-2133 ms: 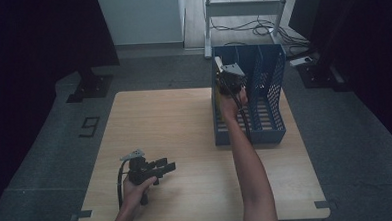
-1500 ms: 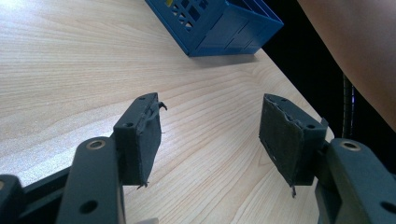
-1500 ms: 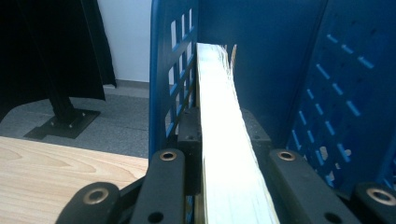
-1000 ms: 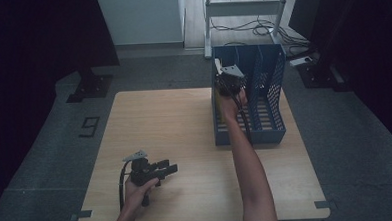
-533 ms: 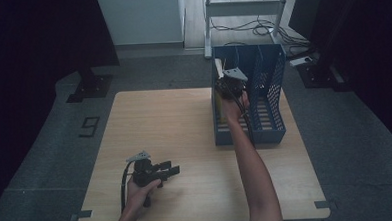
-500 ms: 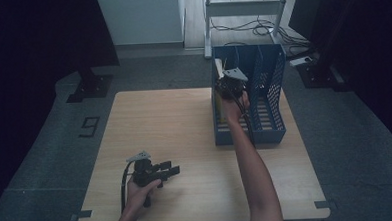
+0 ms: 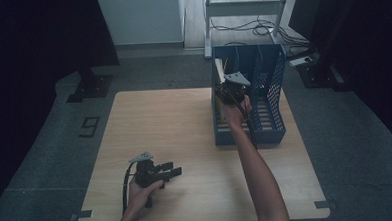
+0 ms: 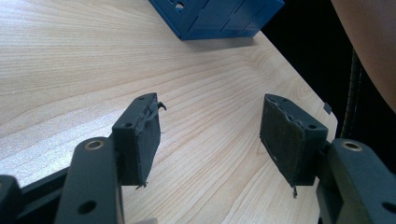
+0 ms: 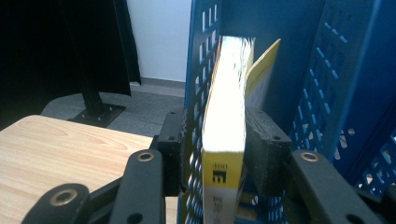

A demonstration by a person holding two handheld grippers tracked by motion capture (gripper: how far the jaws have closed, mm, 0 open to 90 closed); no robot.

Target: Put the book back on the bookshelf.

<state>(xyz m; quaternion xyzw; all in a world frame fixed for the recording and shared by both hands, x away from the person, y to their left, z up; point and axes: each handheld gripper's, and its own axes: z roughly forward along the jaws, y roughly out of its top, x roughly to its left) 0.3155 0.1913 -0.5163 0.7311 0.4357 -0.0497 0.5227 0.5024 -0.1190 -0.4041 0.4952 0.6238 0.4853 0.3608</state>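
Observation:
A blue perforated file rack [image 7: 265, 132] stands on the right half of the wooden table [image 7: 184, 121]. A yellow-and-white book [image 9: 224, 126] stands upright in its left compartment, against the rack's left wall [image 9: 198, 70]. My right gripper [image 7: 229, 84] reaches into the rack. Its jaws have just been opening; book and wall stand between the pads, one pad outside the wall and the other by the book's far cover. A thin yellow booklet [image 9: 261, 70] leans behind the book. My left gripper [image 7: 174, 171] rests low near the table's front, open, with nothing between its pads [image 8: 140, 140].
The rack's [image 8: 219, 18] other compartments lie to the right of the book. A metal shelf frame [image 7: 244, 8] with cables stands on the floor behind the table. A black stand base [image 7: 90, 87] sits at the back left. Bare wood spreads left of the rack.
The right hand has shifted slightly at the rack's left compartment. The left hand and its gripper have stayed where they were.

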